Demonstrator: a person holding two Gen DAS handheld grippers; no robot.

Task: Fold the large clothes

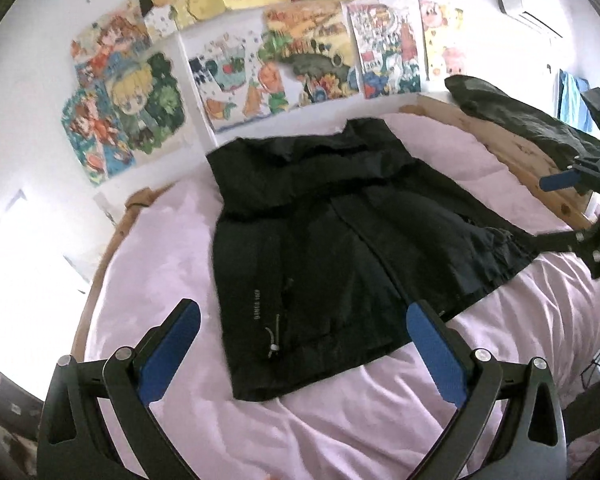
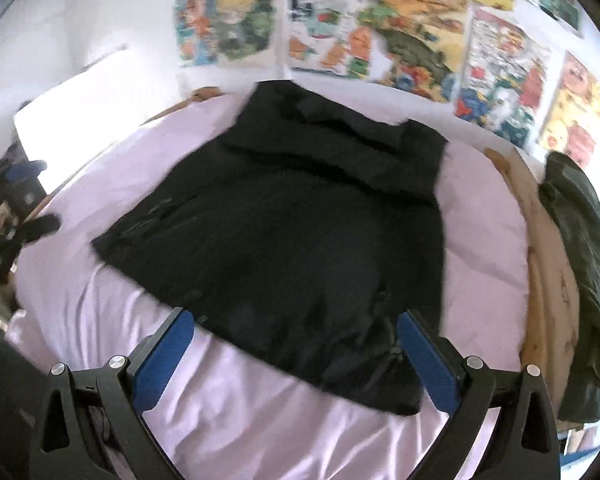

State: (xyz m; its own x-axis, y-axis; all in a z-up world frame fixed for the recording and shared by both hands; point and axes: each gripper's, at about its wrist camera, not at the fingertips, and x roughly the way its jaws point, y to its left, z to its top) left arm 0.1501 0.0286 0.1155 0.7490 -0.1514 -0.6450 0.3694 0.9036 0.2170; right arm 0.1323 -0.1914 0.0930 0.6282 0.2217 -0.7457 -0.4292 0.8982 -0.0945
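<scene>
Both grippers hung wide apart and empty: the left gripper [image 1: 304, 344] at the lower centre over the hem, the right gripper [image 2: 296, 350] likewise. A black jacket [image 1: 340, 232] lay flat mid-frame on the pink bedsheet [image 1: 160, 248], sleeves tucked across. Pinching both hem corners together and lifting evenly toward the collar would likely keep the fold square.

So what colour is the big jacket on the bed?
Black jacket, lying on the pale pink bed cover. Clearest in the left wrist view.
</scene>
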